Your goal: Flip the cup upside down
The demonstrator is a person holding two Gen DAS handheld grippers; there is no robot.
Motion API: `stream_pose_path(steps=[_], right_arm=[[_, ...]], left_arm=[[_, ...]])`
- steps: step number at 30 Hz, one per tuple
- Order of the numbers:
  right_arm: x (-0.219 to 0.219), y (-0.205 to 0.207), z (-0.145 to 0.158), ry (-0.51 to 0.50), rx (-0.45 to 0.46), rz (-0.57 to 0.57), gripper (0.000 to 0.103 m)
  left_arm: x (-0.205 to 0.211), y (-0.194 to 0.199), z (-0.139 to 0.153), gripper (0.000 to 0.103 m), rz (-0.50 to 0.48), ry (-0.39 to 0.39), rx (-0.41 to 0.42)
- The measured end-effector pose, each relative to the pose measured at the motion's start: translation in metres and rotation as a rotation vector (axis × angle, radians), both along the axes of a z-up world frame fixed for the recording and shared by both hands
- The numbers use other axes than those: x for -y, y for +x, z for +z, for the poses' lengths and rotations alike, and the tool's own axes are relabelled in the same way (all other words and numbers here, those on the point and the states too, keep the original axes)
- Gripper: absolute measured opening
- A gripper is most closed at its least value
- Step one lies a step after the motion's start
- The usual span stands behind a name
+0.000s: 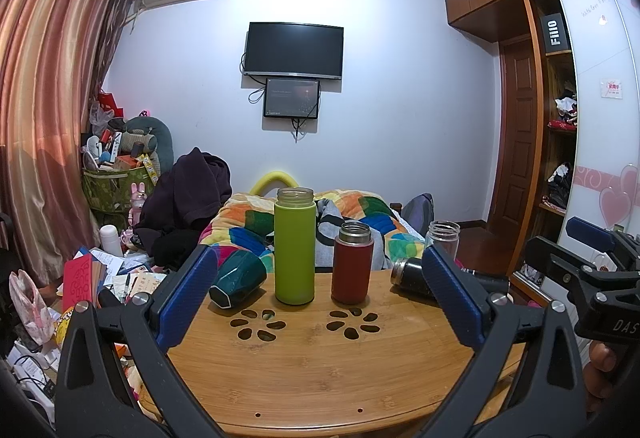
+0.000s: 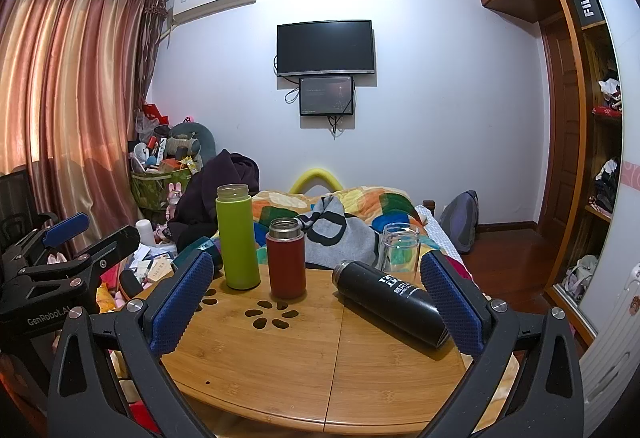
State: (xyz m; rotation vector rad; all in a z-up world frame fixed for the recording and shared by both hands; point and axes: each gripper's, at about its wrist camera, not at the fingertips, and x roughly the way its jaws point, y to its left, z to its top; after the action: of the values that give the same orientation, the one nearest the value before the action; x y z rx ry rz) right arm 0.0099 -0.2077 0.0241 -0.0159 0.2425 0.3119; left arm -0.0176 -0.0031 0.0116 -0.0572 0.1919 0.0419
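A dark green faceted cup (image 1: pixel 237 283) lies on its side at the left of the round wooden table (image 1: pixel 320 370), base toward me. A tall green flask (image 1: pixel 294 246) (image 2: pixel 237 237) and a red flask (image 1: pixel 353 263) (image 2: pixel 286 258) stand upright, mouths open. A black flask (image 2: pixel 390 300) (image 1: pixel 412 274) lies on its side at the right. A clear glass cup (image 2: pixel 398 248) (image 1: pixel 442 236) stands upright behind it. My left gripper (image 1: pixel 320 294) is open and empty, short of the flasks. My right gripper (image 2: pixel 316 294) is open and empty, its right finger beside the black flask.
Flower-shaped cutouts (image 1: pixel 259 324) pierce the tabletop. A bed with a colourful quilt (image 1: pixel 360 216) lies behind the table. Clutter and papers (image 1: pixel 104 270) fill the floor at left. A wardrobe (image 1: pixel 560 118) stands at right.
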Motion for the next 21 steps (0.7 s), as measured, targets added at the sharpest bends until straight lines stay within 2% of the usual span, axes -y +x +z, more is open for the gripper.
stream_pose_path(steps=[10,17,21], right_arm=[[0.006,0.006,-0.003,0.000,-0.018,0.013,0.103],[0.037,0.073,-0.026,-0.108,-0.132,-0.050,0.103],[0.067,0.126,-0.047,-0.173,-0.243,-0.049,0.103]], left_arm=[[0.003,0.009,0.003,0.103,-0.016,0.005,-0.013],[0.005,0.044,-0.009,0.103,-0.044,-0.009,-0.090],[0.007,0.063,-0.021,0.103,-0.067,-0.025,-0.146]])
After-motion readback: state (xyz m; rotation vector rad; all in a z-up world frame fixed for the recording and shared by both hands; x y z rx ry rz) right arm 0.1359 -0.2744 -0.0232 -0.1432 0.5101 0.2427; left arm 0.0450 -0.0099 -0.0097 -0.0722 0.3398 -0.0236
